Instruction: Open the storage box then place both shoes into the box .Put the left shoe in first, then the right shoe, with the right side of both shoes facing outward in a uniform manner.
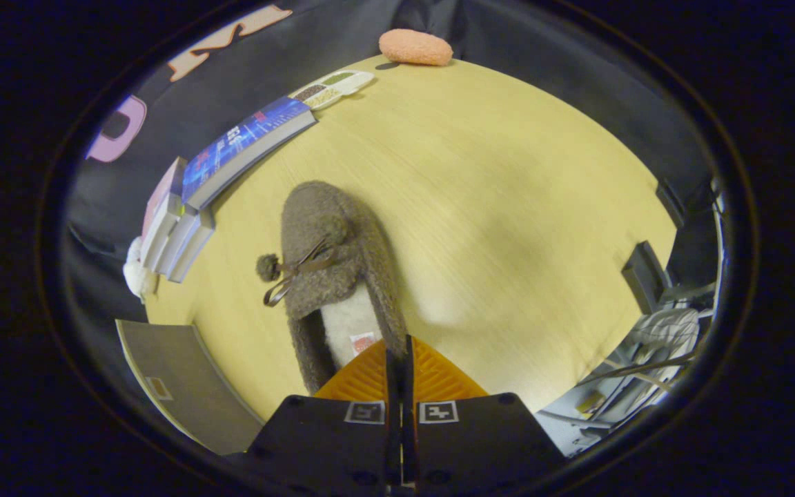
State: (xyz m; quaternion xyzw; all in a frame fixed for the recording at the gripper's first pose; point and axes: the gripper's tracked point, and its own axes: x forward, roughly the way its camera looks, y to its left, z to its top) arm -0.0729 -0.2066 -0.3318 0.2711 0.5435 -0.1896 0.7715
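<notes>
A grey-brown fuzzy slipper (332, 262) with a white lining, a thin bow and a pompom lies just ahead of my fingers, toe pointing away over the wooden table (508, 207). My gripper (399, 348) is shut, its two fingers pressed close together on the rim of the slipper's opening at the heel end. A soft shadow falls on the table to the right of the slipper. A flat grey panel (183, 386), which looks like part of the storage box, lies left of the fingers at the table's near corner.
A stack of books (177, 231) and a blue book (246, 141) line the table's left edge. Beyond them sit a compartment tray (334, 88) and a pink fuzzy item (415, 47). Cables and grey equipment (653, 345) crowd the right side.
</notes>
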